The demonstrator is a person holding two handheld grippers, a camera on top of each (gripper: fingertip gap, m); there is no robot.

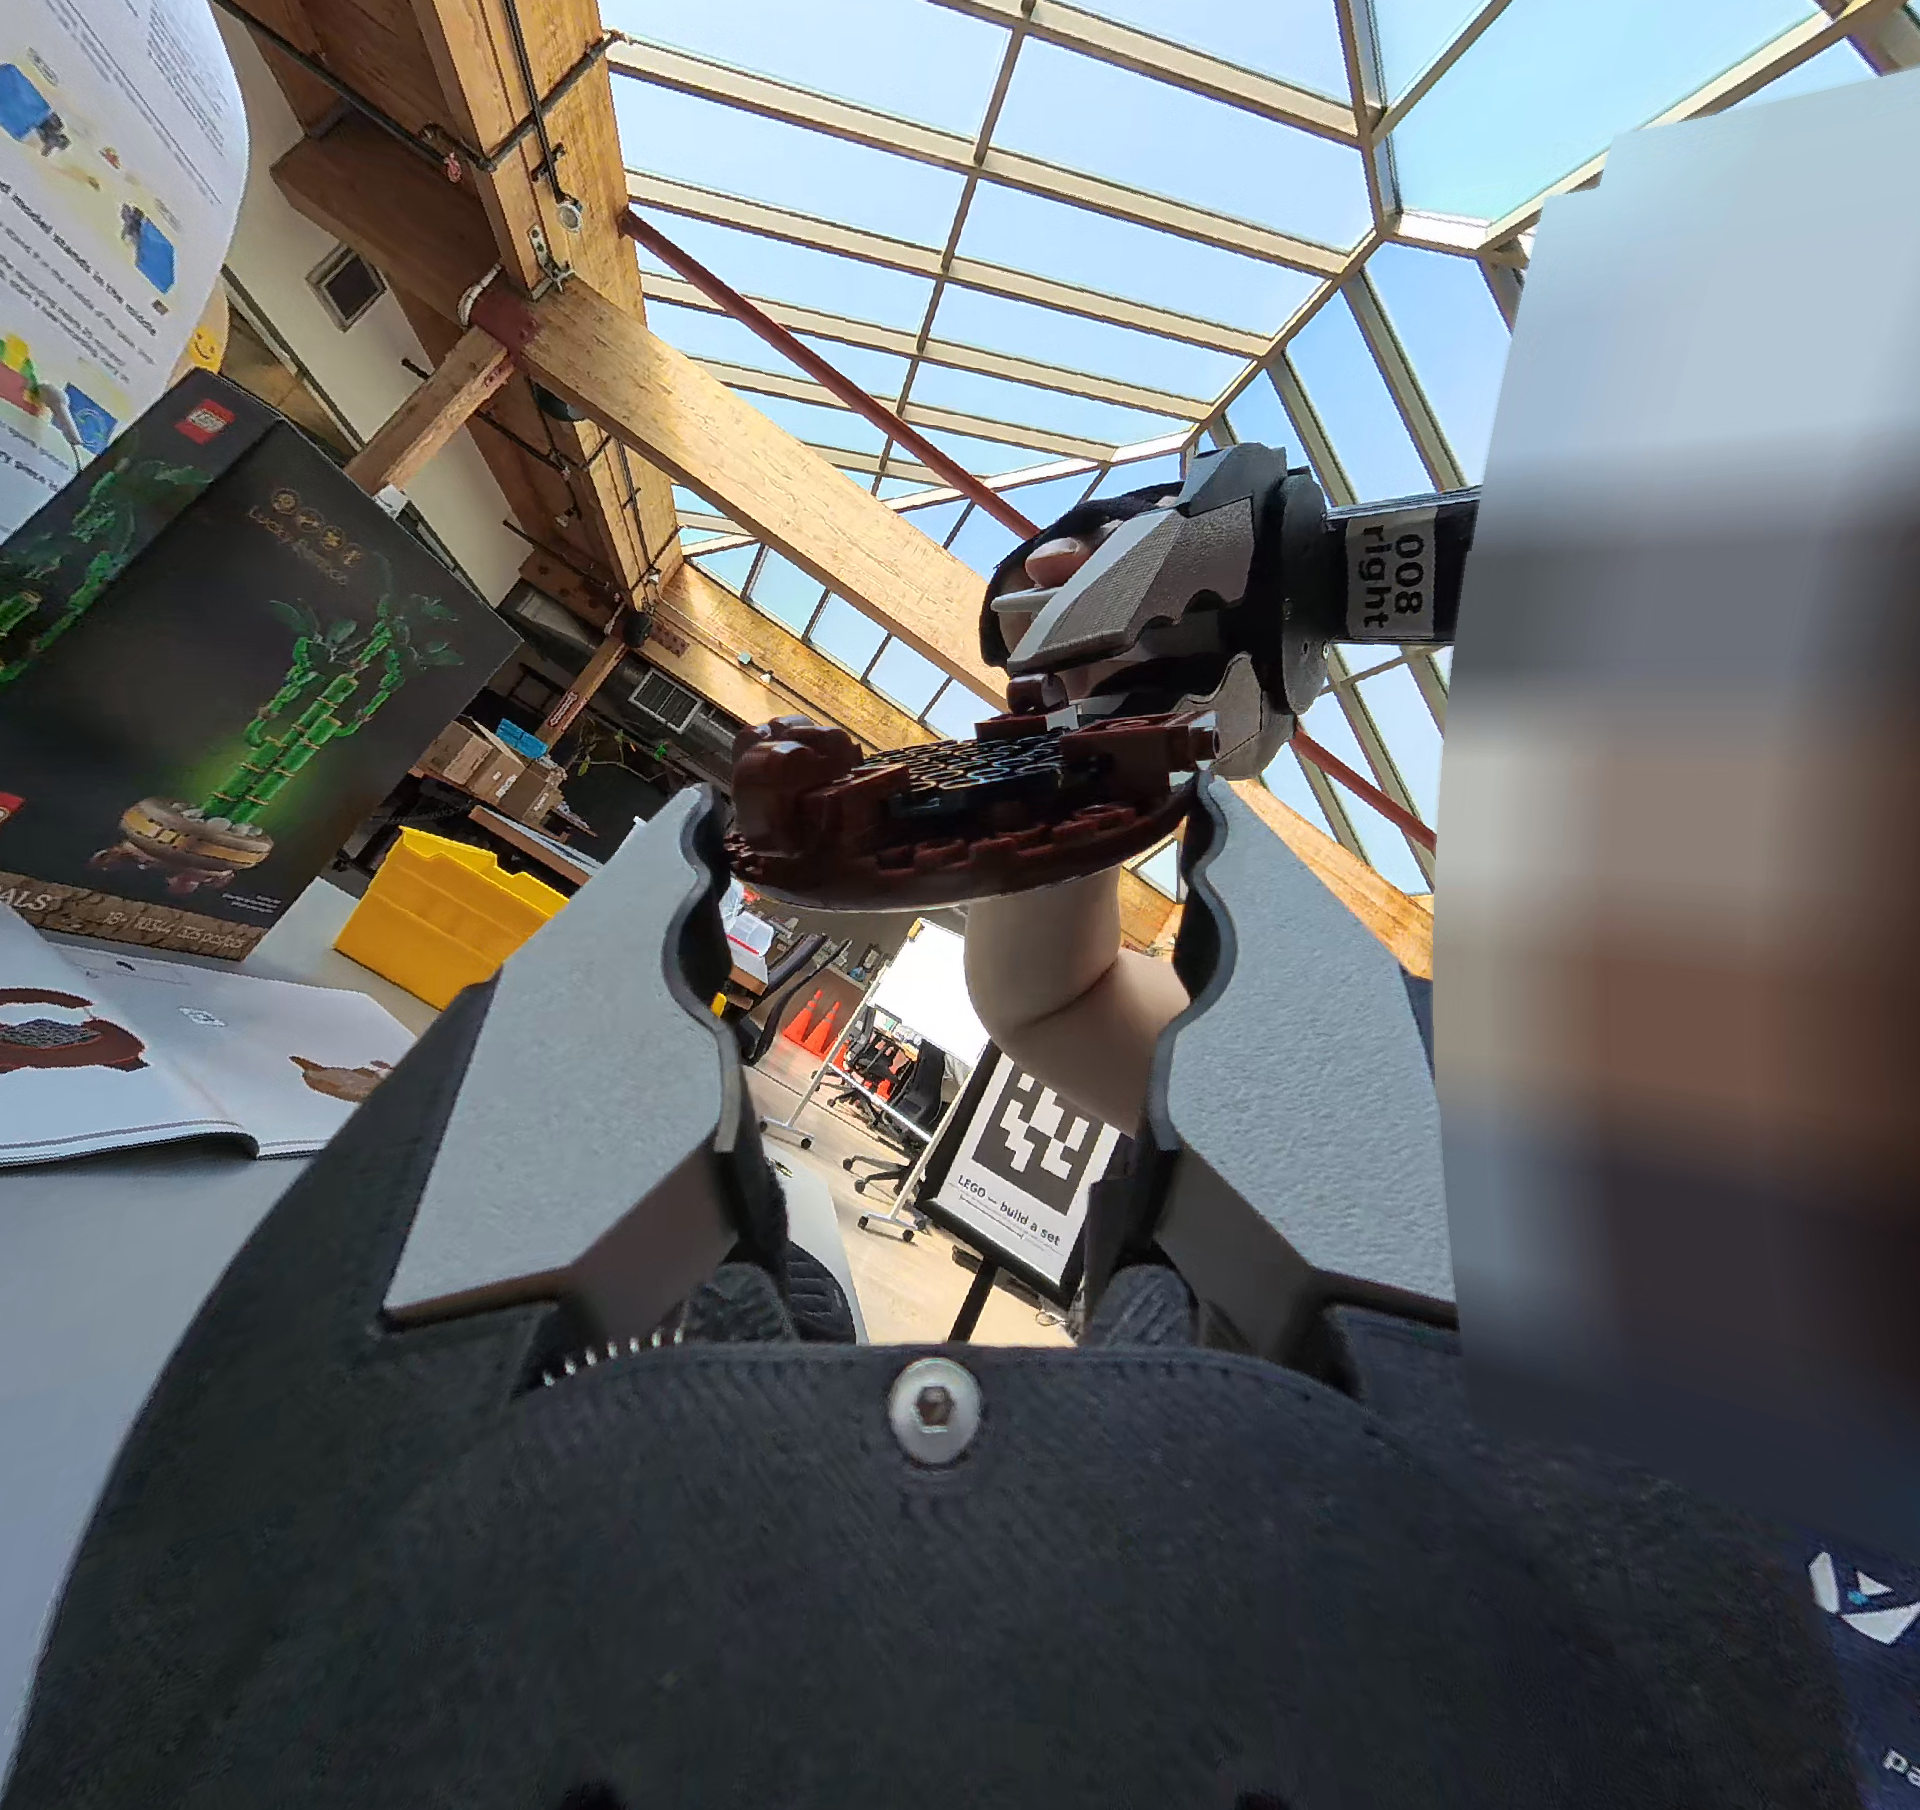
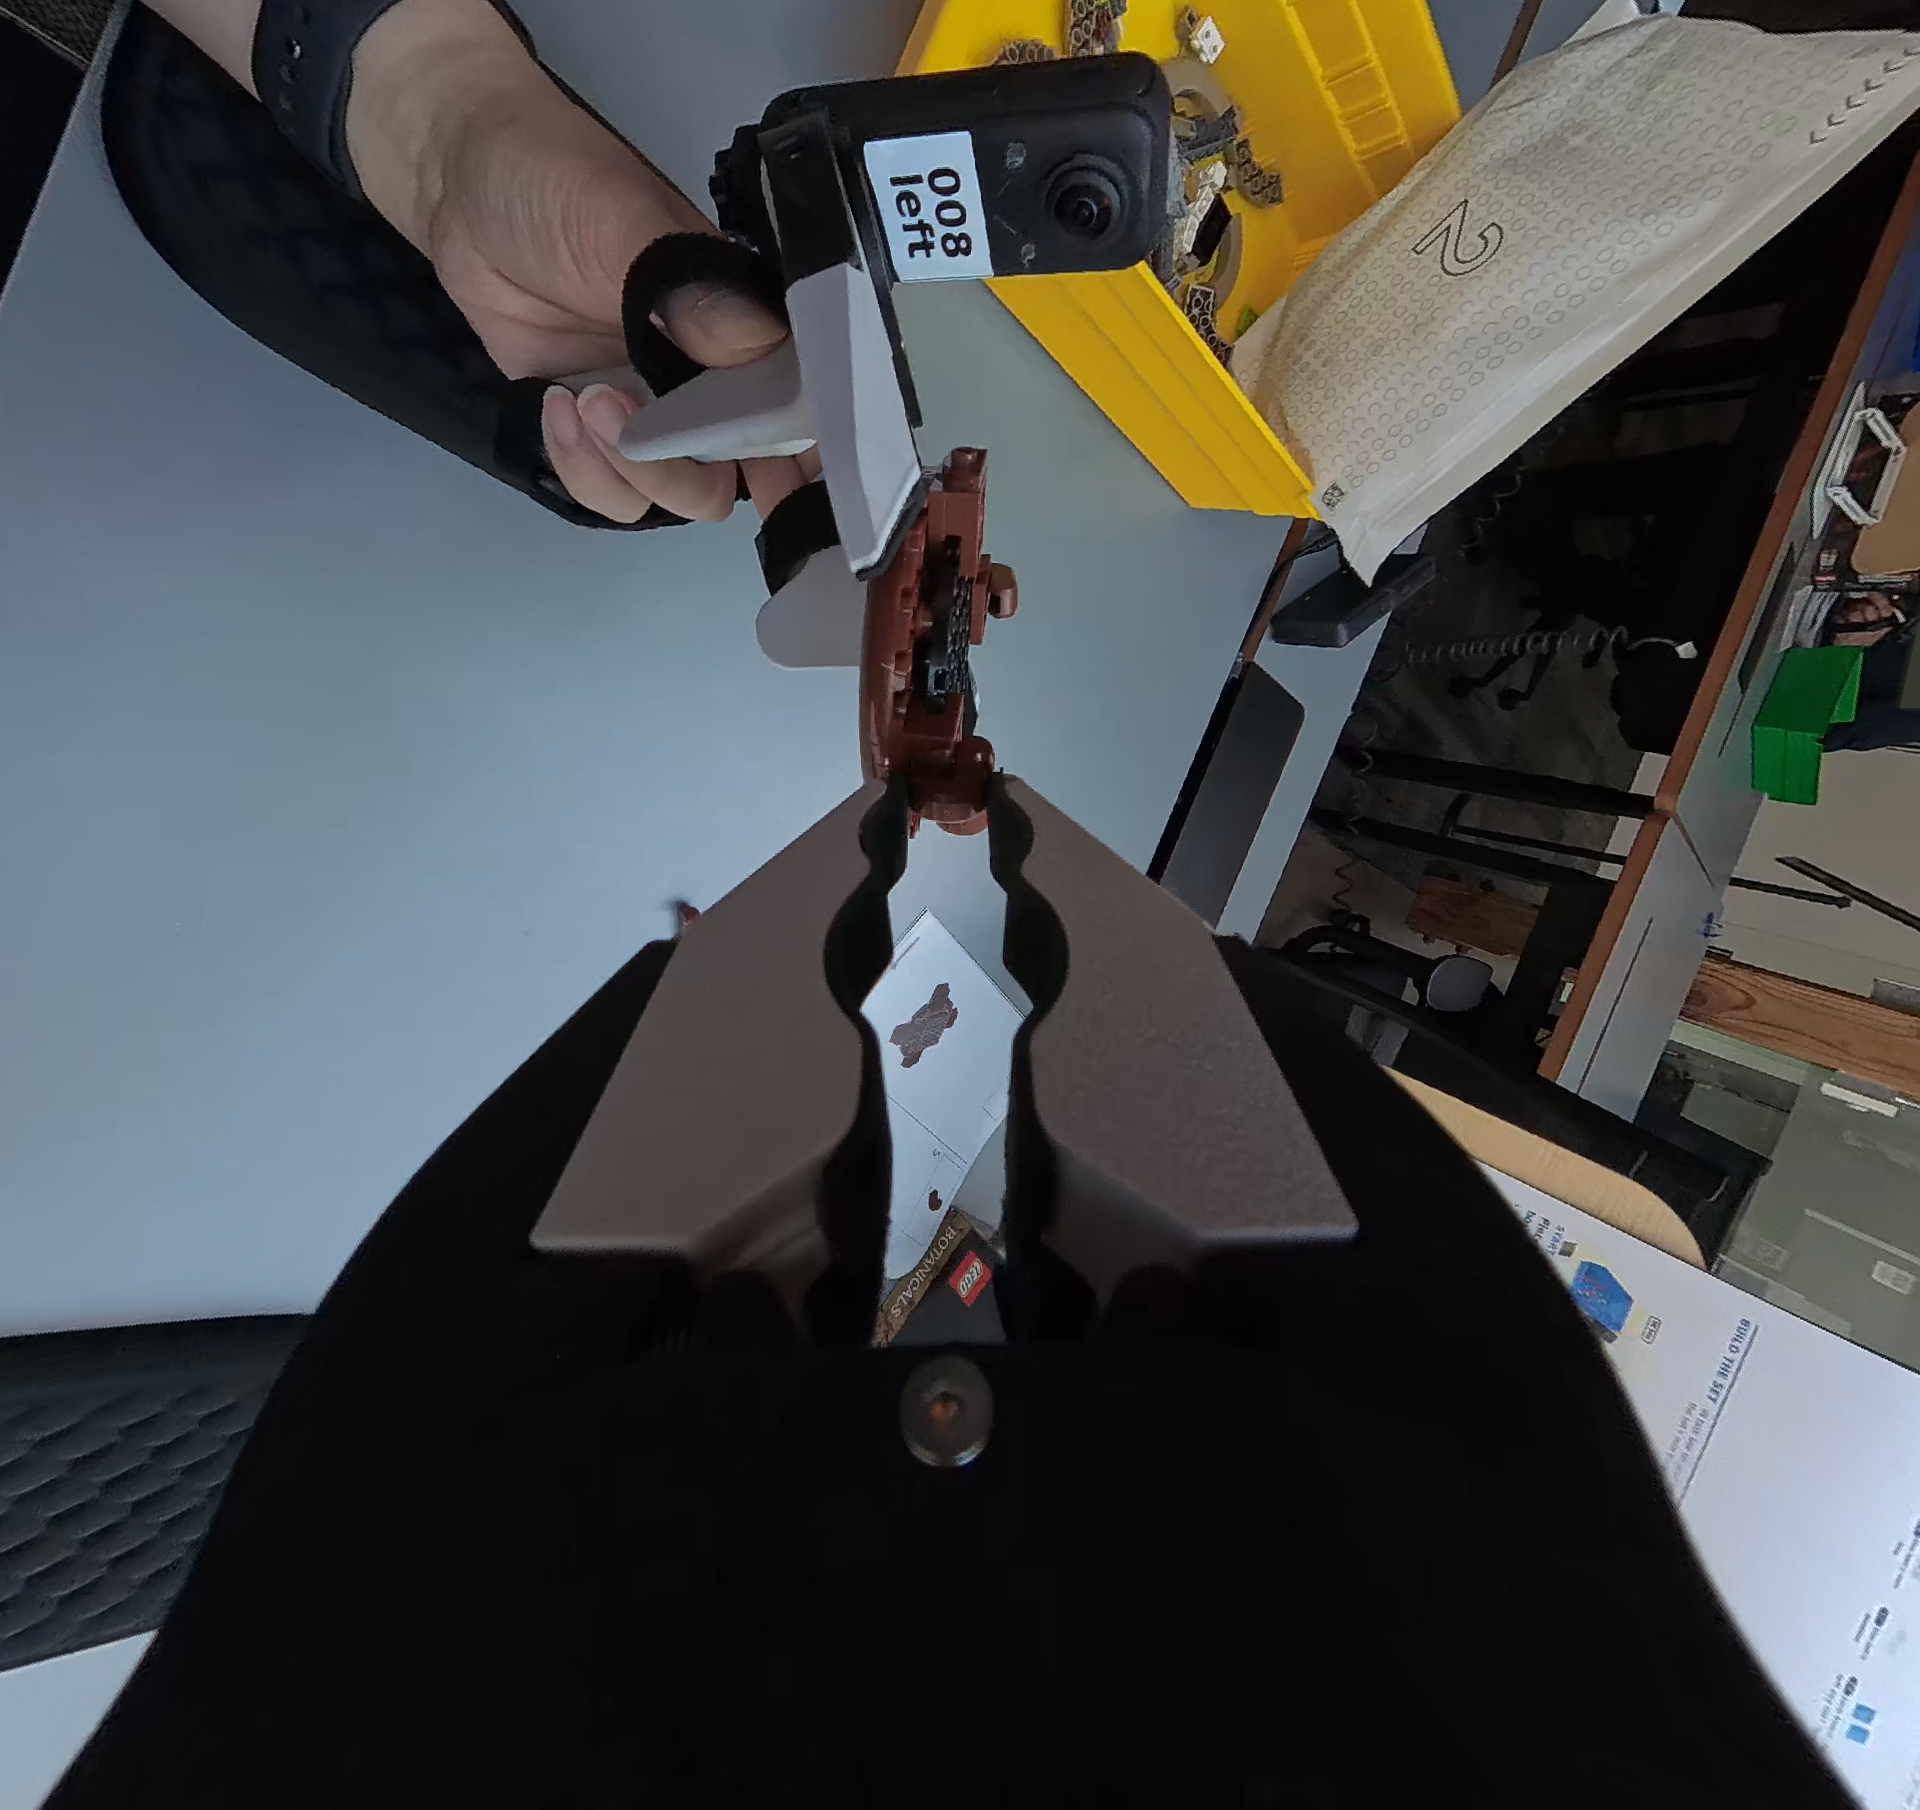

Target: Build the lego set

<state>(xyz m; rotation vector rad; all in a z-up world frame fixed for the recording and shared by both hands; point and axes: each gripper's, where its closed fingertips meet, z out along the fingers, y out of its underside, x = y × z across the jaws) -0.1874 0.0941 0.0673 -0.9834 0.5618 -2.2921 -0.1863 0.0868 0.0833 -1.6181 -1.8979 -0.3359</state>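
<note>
You are in the middle of the base stage of the build: the round brown base (image 1: 956,815), a reddish-brown plate with a patch of black pieces on top and a carved-looking foot at its rim, is held up in the air between your two tools, well above the tabletop (image 2: 312,825).

Your left gripper (image 1: 951,825) has its fingers (image 1: 582,1064) spread wide and set against opposite edges of the disc, so the base is clamped across its width. Your right gripper (image 2: 940,804) has its fingers (image 2: 748,1054) nearly together, pinched on a small brown piece (image 2: 951,784) at the rim of the base. In the left wrist view the right gripper shows beyond the disc on its far right side; whether that piece is fully seated I cannot tell from either view.

The step in hand looks to be pressing a rim piece onto the base. The next move, as I judge it, calls for a firm squeeze straight along the studs while the left gripper resists, so the plate does not tilt or slip out sideways. A disc held only by its edges would probably twist easily under an off-centre push.

The open instruction booklet (image 1: 156,1064) lies on the tabletop at near left, with the set's box (image 1: 208,659) standing behind it. The yellow parts bin (image 2: 1195,98) holds more loose pieces, and a numbered paper bag (image 2: 1507,254) rests just beside it.
</note>
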